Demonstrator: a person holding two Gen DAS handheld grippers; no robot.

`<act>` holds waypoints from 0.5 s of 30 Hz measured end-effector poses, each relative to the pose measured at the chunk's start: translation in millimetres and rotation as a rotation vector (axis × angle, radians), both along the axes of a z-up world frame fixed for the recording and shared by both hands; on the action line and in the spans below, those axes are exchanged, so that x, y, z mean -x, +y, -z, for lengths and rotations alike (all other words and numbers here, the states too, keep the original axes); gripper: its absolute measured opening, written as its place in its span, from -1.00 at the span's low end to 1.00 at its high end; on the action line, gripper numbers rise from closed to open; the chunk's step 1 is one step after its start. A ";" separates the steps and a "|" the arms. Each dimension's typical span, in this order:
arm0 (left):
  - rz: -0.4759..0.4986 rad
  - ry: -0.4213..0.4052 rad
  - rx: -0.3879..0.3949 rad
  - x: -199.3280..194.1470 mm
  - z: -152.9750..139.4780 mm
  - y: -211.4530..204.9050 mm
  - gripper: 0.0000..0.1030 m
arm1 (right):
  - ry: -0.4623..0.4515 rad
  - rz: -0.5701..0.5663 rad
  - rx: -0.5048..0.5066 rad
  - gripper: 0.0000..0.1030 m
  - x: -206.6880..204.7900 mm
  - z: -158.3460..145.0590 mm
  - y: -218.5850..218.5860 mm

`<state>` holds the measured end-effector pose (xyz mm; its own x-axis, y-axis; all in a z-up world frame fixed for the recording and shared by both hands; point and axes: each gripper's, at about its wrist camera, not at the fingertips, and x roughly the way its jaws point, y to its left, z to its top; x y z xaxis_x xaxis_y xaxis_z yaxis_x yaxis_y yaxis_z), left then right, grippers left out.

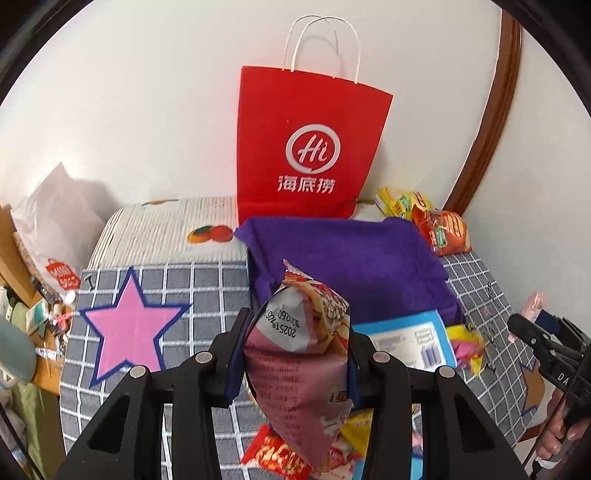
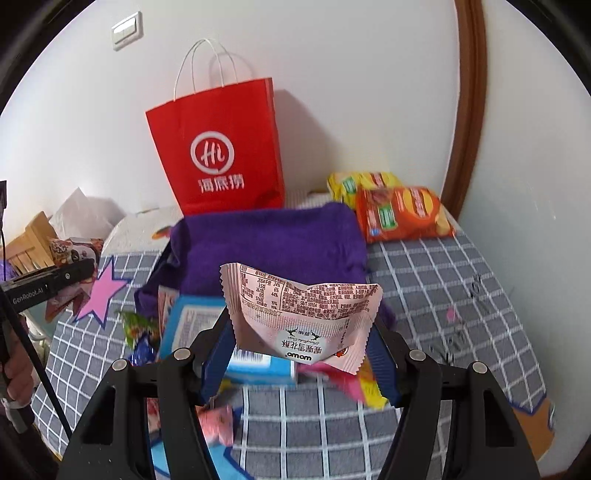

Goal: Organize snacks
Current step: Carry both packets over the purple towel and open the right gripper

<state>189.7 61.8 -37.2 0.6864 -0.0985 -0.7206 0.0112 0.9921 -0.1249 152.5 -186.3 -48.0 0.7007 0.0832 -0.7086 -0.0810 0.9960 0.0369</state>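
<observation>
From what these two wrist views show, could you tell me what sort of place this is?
Probably a room in someone's home, perhaps a bedroom. A padded surface under a grey checked cloth sits against a white wall, beside a brown wooden door frame, with a wall switch above and household clutter alongside.

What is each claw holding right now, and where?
Left claw: crumpled pink snack packet, pinched mid-body. Right claw: pale pink wrapper, gripped at its lower end.

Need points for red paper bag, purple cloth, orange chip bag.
red paper bag [image 1: 310,155], left wrist view, on the white logo.
purple cloth [image 2: 273,243], right wrist view, on its bare middle.
orange chip bag [image 2: 402,214], right wrist view, on its front face.
</observation>
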 end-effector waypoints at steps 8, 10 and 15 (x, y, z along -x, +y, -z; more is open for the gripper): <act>-0.013 -0.010 -0.001 -40.2 -11.5 -3.0 -0.22 | -0.010 -0.008 -0.015 0.28 -56.9 -18.3 -3.7; -0.018 -0.009 0.000 -51.0 -11.8 -2.7 -0.22 | -0.012 -0.012 -0.016 0.28 -70.1 -19.7 -3.2; -0.023 -0.003 0.013 -79.9 -11.2 -1.6 -0.22 | -0.013 -0.023 -0.029 0.28 -106.6 -23.7 -1.0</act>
